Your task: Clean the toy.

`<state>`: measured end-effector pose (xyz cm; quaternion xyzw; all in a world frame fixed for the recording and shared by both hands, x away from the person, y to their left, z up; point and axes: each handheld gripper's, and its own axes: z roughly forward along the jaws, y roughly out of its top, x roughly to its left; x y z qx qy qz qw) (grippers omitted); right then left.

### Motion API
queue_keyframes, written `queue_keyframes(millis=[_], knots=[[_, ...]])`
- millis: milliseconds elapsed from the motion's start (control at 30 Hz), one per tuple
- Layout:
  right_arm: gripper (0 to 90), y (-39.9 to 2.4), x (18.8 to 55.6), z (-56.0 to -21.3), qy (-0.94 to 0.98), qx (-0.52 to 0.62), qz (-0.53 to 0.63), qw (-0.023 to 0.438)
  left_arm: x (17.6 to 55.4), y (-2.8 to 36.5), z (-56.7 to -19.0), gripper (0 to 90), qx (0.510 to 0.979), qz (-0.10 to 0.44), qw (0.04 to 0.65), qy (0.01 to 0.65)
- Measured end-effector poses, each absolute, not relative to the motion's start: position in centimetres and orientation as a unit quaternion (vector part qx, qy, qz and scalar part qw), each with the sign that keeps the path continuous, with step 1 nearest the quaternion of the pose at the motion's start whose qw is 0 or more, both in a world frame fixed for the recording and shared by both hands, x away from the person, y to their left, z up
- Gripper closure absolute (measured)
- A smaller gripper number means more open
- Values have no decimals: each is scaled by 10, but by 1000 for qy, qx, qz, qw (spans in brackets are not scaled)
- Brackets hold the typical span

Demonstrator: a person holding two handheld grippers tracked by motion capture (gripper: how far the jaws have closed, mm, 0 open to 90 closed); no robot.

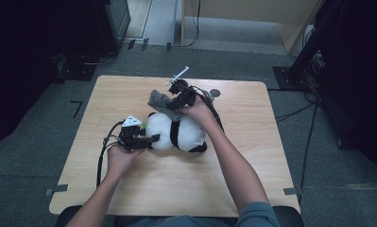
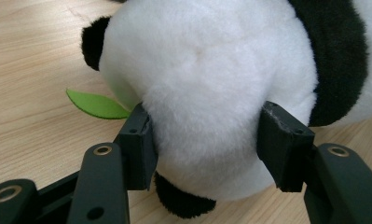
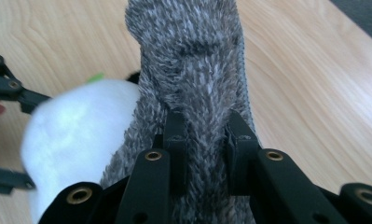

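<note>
One plush panda, one grey fuzzy cloth, two hand-held grippers.

Lighting is even and overhead on the bench; surroundings beyond it fall dark. Shadows are soft. Both gripper views are sharp centrally, with near fingers slightly blurred.

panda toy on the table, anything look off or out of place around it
Nothing looks damaged or spilled. The plush panda lies on its side on the table. The left hand-held gripper presses into its white fur, and the right hand-held gripper pinches a grey fuzzy cloth draped against it. A green felt leaf lies beside it.
</note>
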<state>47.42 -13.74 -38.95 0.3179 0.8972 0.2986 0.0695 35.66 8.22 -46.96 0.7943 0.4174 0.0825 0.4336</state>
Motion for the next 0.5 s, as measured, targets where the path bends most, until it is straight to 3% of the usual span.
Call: queue_keyframes(millis=[500], knots=[[756, -210, 471, -379, 873, 362, 318, 78, 356, 85, -472, 407, 791, 79, 442, 415]])
